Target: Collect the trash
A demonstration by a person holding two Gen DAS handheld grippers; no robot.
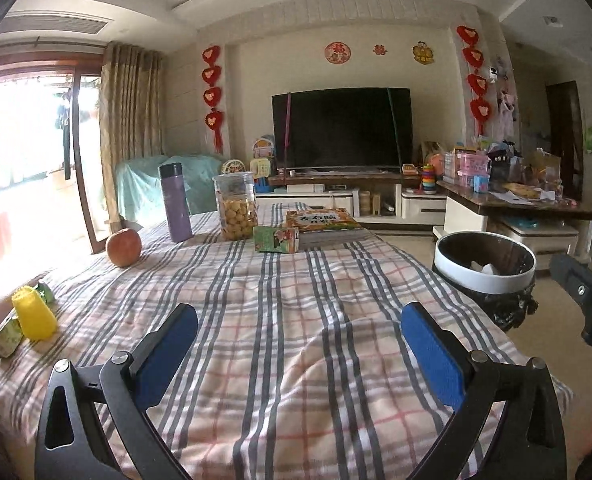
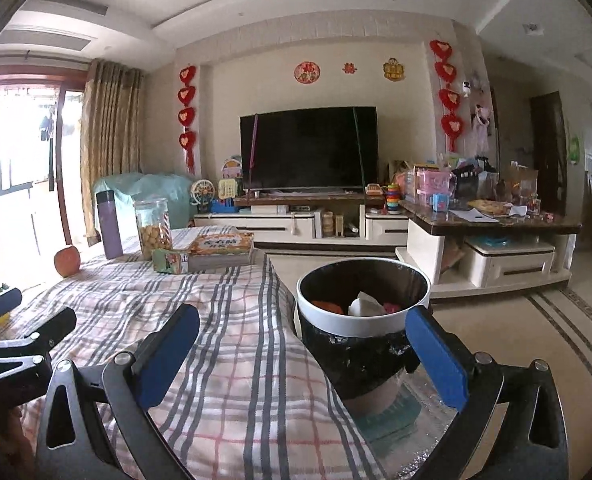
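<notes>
Sitting beside table, white-rimmed trash bin (image 2: 363,320), black liner, crumpled paper inside

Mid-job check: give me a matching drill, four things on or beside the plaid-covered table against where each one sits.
Things:
1. round red apple
2. yellow plastic cup
3. white-rimmed trash bin with black liner
4. tall purple flask

Places:
A. on the floor off the table's right edge
B. lying tipped at the near left edge
C. upright beside the clear snack jar
D. alone near the left edge, in front of the flask

Pairs: 1-D, 2-B, 3-A, 4-C
</notes>
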